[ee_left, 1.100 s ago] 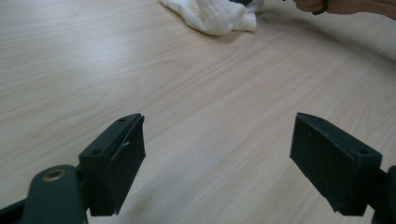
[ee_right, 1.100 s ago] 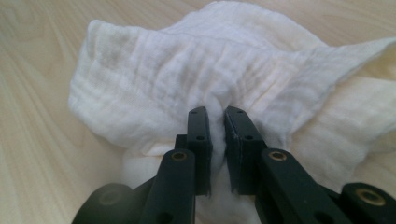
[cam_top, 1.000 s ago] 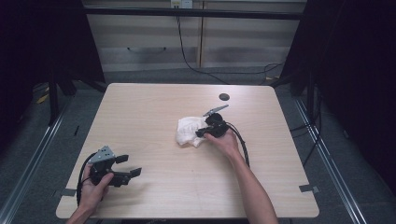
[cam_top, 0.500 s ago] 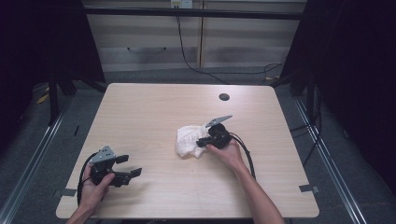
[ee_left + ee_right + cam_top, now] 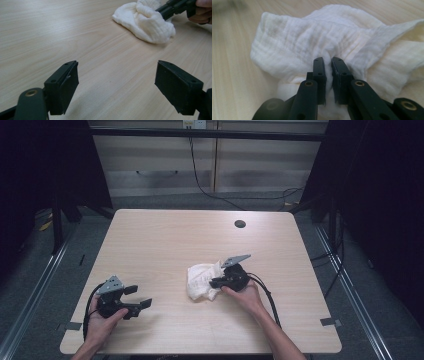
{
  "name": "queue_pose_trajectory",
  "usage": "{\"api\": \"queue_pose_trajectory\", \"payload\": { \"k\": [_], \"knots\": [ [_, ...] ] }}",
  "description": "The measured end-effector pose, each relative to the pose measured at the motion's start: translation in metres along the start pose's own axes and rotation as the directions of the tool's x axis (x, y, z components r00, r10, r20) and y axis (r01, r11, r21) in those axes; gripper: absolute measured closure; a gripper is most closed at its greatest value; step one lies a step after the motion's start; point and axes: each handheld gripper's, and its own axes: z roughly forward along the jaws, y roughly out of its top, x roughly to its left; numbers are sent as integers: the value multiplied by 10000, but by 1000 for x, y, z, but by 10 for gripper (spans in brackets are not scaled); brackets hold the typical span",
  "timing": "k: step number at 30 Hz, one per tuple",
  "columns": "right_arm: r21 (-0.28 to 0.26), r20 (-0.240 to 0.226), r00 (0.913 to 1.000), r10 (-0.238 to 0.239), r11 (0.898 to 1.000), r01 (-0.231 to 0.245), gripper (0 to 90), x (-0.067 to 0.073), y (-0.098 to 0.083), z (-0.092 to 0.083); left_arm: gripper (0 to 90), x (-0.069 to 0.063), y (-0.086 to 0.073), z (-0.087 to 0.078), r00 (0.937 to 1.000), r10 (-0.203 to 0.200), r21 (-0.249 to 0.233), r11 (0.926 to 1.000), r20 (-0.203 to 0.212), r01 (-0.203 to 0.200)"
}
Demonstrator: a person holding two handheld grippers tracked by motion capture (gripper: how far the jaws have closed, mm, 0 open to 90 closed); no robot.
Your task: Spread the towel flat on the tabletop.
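Note:
A crumpled white cloth (image 5: pixel 200 281) lies on the wooden table (image 5: pixel 165 240), right of centre. My right gripper (image 5: pixel 213 282) points left into it. In the right gripper view its jaws (image 5: pixel 328 61) are nearly together, pinching a fold of the cloth (image 5: pixel 299 42). My left gripper (image 5: pixel 139 296) rests near the front left of the table, held by a hand. Its jaws stand wide apart over bare wood in the left gripper view (image 5: pixel 116 85), with nothing between them. That view also has the cloth (image 5: pixel 145 22) and the right gripper (image 5: pixel 163 10) farther off.
A dark round hole (image 5: pixel 240 224) sits in the tabletop near the far right edge. Cables trail from both grippers toward the front edge. Dark floor and metal rails (image 5: pixel 35 290) surround the table.
The right gripper has drawn back toward the table's front edge, dragging the cloth along with it. The left gripper has stayed in place.

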Motion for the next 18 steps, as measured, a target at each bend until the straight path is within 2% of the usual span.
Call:
{"api": "queue_pose_trajectory", "payload": {
  "k": [7, 10, 14, 18],
  "knots": [
    [30, -141, 9998, -115, 9999, 115, 818, 11, -7, -4, 192, -1, 1, 1, 10000, -48, -106, 9999, 84, 49],
    [-29, -491, 9987, 116, 9999, -117, 820, 15, -10, -5, 194, -1, 1, 2, 9997, -151, -59, 9999, 192, 153],
    [53, -335, 9989, -332, 9994, 334, 819, 28, -14, -6, 205, -3, 2, 2, 9997, -69, -28, 10000, 242, 70],
    [-84, -477, 9980, -410, 9991, 406, 817, 34, -19, -8, 211, -3, 2, 4, 9995, -22, 163, 9999, 326, 17]
  ]
}}
